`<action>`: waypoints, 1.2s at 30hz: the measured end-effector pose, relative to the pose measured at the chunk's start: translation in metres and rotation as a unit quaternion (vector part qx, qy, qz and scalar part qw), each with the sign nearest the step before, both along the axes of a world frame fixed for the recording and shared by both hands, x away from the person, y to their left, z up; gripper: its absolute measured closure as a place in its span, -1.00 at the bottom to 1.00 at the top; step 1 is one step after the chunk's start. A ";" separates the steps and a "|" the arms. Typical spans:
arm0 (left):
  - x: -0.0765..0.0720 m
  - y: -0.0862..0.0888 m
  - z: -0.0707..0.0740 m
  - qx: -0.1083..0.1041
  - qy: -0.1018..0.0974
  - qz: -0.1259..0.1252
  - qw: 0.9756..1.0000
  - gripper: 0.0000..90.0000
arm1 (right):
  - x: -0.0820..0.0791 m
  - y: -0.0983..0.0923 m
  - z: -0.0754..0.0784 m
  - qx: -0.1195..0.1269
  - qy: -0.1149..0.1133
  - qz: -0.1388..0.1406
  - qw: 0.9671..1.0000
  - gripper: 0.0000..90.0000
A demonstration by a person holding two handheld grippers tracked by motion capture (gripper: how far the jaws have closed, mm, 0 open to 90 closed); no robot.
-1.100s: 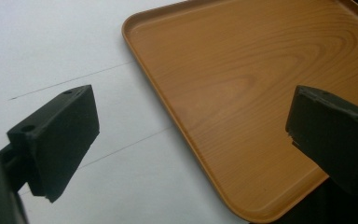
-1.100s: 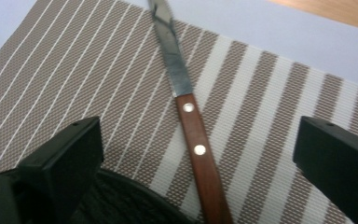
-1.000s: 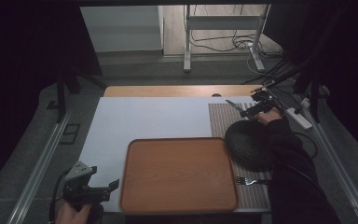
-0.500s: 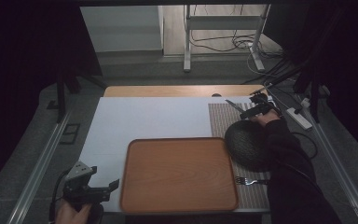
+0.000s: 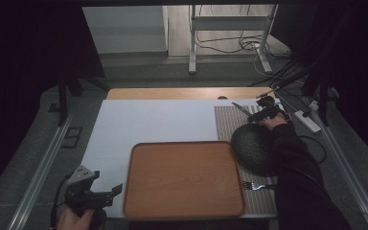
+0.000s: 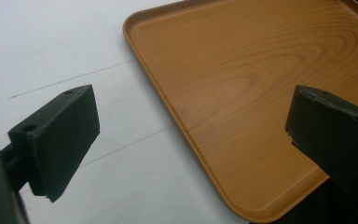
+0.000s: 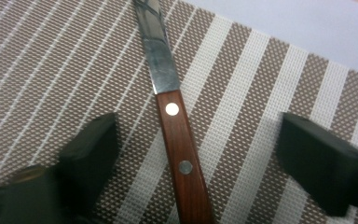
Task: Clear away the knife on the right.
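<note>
**Knife pick-up under way; tray unloaded**

Your right tongs sit low over the striped placemat at the far right of the table, with the knife lying flat between the jaws. The jaws have just been closing in on its wooden handle, but a gap is visible on both sides: the pads do not press on it, so nothing is gripped yet. The blade points away from you along the mat.

Your left tongs hover at the near left corner of the table, jaws wide apart and holding nothing, aimed across the left edge of the tray.

Progress, as judged from the present layout: the work appears to be at its start. The approach to the knife is done; the grip, the lift and the placing are all left. A fork lies on the near end of the placemat, untouched, and a dark round bowl rests on the mat between the fork and the knife, just beside your right forearm.

Containers: the wooden tray lies flat at the near middle of the table and carries nothing. The inside of the bowl cannot be made out from the high view; its contents, if any, cannot be told.
</note>
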State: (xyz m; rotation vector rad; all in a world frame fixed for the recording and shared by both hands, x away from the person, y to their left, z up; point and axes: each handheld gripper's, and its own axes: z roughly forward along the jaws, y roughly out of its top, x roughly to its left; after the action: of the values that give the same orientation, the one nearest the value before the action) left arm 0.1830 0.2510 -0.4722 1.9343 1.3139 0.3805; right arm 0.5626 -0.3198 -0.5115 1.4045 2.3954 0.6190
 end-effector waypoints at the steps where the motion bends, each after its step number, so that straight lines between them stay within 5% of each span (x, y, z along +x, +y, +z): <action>1: 0.000 0.000 0.000 0.000 0.000 0.000 1.000 -0.92 | 0.000 0.000 0.001 0.000 -0.002 0.003 1.000 -0.33; 6: 0.000 0.000 0.000 0.000 0.000 0.000 1.000 -0.91 | -0.001 0.001 0.005 0.001 0.000 0.033 0.999 0.40; 10: 0.000 0.000 0.000 0.000 0.001 0.000 1.000 -0.91 | 0.000 -0.002 0.006 0.010 0.000 0.040 0.999 0.70; 20: 0.000 0.001 0.000 -0.002 0.001 0.000 1.000 -0.91 | 0.000 -0.004 0.007 -0.006 -0.007 0.064 0.998 0.72; 29: 0.000 0.001 0.000 -0.002 0.001 0.000 1.000 -0.91 | -0.002 -0.021 0.015 -0.008 -0.021 0.049 0.999 0.72; 36: 0.000 0.001 0.000 -0.003 0.001 0.001 1.000 -0.91 | -0.006 -0.034 0.026 0.017 -0.026 0.027 0.999 0.72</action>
State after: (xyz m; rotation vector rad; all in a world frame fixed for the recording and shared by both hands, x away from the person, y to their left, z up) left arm 0.1832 0.2516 -0.4724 1.9287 1.3164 0.3749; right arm 0.5565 -0.3539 -0.4853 1.3226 2.4000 0.7044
